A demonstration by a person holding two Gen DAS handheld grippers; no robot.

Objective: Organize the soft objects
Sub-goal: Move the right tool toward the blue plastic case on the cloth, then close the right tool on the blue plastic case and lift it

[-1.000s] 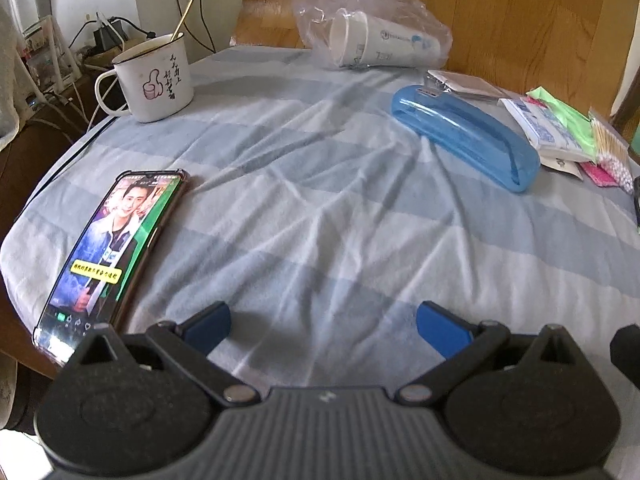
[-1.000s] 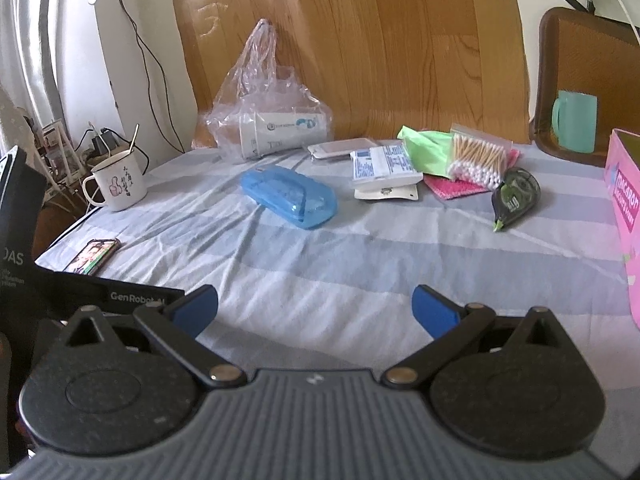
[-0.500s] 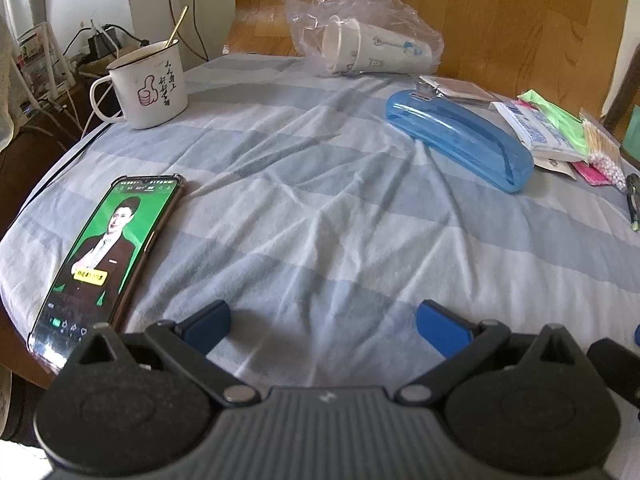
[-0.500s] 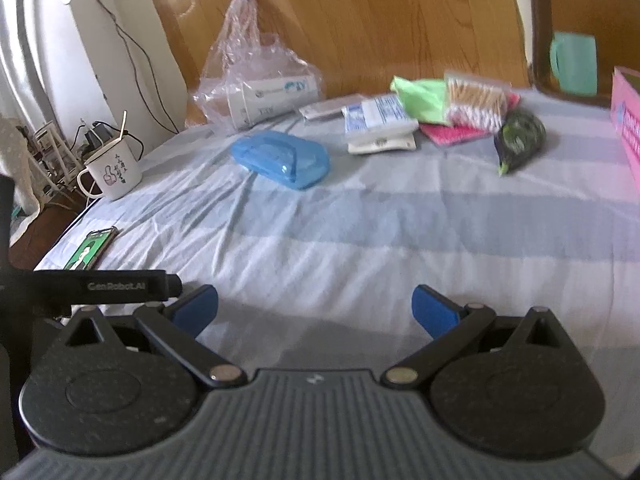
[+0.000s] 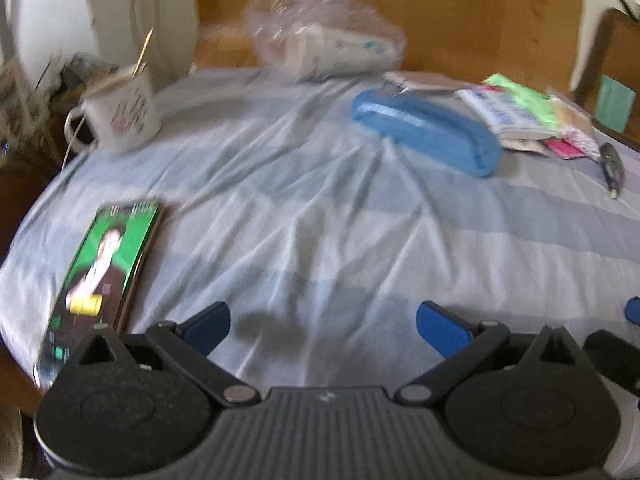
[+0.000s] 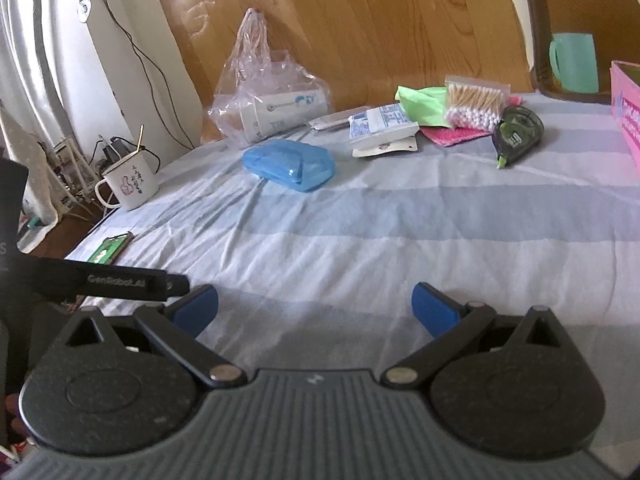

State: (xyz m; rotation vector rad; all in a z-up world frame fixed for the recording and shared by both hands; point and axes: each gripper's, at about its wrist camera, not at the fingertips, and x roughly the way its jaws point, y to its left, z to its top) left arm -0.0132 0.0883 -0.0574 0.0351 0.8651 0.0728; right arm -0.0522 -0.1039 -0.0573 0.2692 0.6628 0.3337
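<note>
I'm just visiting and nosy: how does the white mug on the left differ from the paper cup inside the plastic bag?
The white mug stands upright on the striped cloth; the paper cup lies on its side. The mug is out in the open, the cup wrapped in a clear plastic bag. The mug has a handle and a stick poking out; the cup shows neither. Both are white with printed markings.
</note>
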